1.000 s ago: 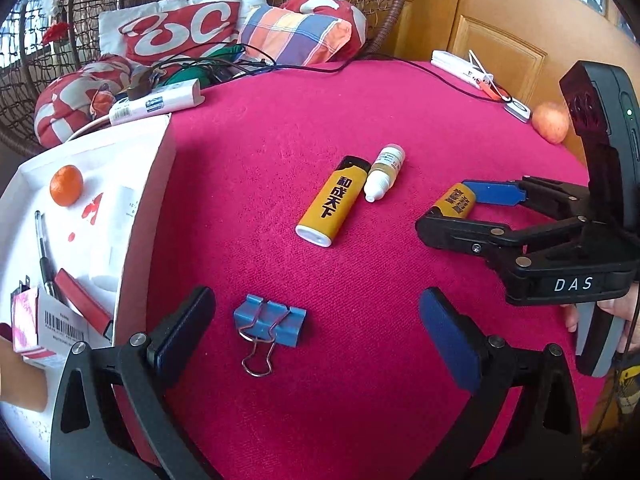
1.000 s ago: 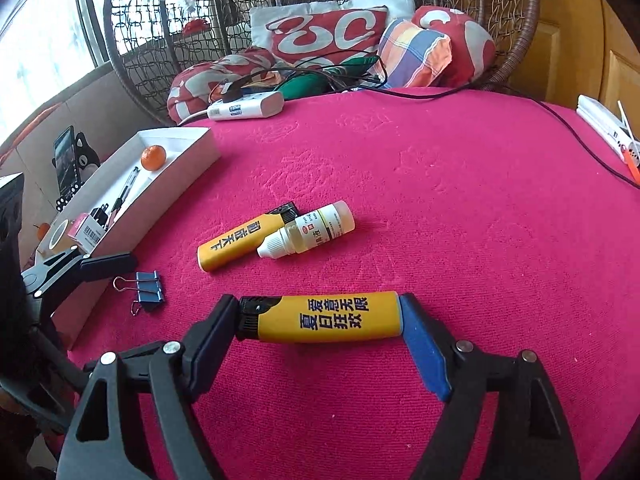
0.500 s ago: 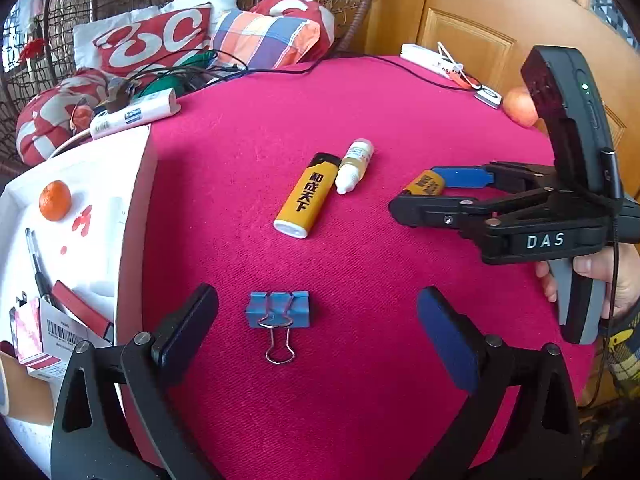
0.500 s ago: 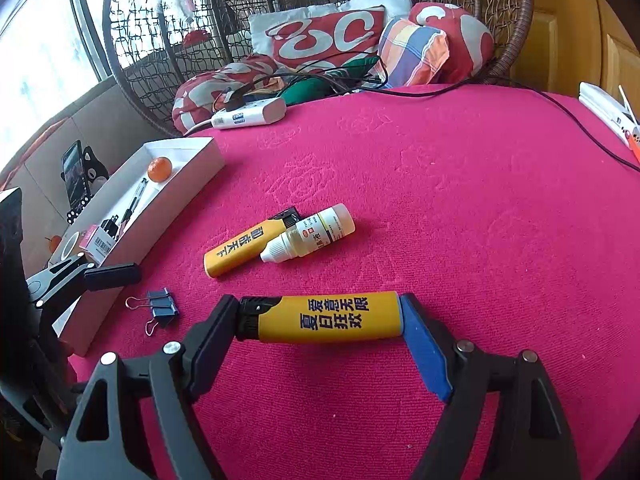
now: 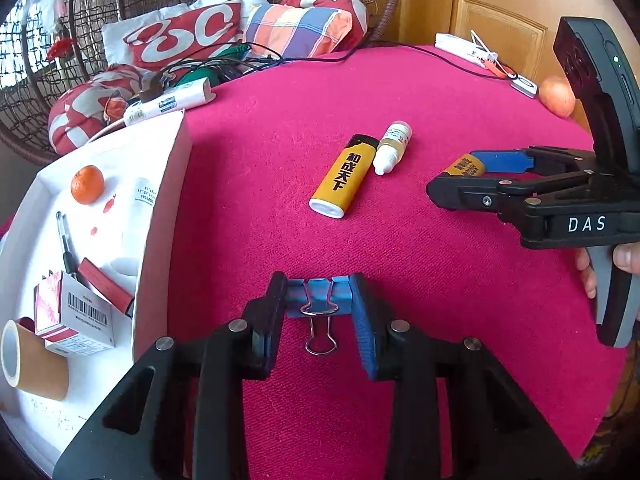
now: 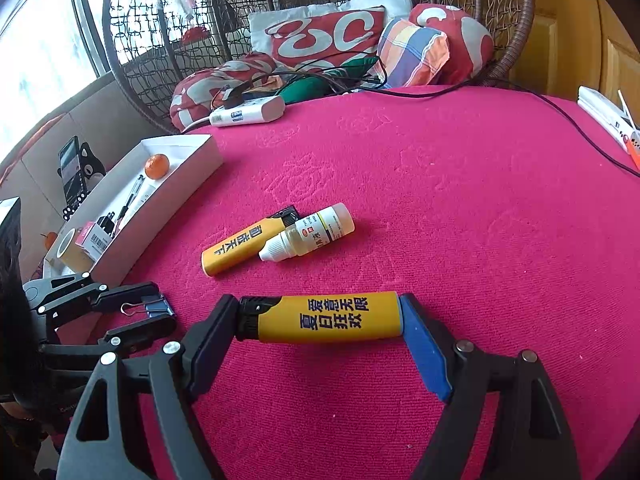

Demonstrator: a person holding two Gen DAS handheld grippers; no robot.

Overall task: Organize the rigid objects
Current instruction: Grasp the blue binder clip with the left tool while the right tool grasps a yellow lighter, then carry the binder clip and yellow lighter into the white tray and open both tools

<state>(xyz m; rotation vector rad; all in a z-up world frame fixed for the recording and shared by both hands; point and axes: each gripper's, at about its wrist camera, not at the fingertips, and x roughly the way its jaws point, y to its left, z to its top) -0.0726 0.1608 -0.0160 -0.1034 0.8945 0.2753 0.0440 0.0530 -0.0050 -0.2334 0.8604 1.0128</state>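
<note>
My left gripper [image 5: 319, 300] is shut on a blue binder clip [image 5: 319, 297] on the red tablecloth; its wire handle points toward me. The clip also shows in the right wrist view [image 6: 154, 307] between the left gripper's fingers. My right gripper [image 6: 320, 318] is shut on a yellow lighter [image 6: 326, 317], held lengthwise end to end just above the cloth; in the left wrist view only the lighter's tip [image 5: 464, 166] shows. A second yellow lighter [image 5: 343, 176] and a small dropper bottle [image 5: 393, 147] lie together mid-table.
A white box [image 5: 160, 216] at the left table edge holds a small orange [image 5: 87, 184], a pen, a tape roll and small cartons. A power strip [image 6: 248, 112], cables and cushions lie at the back. An apple [image 5: 557, 95] sits far right.
My left gripper moved forward over the binder clip and closed on it. My right gripper kept its hold on the lighter and barely shifted.
</note>
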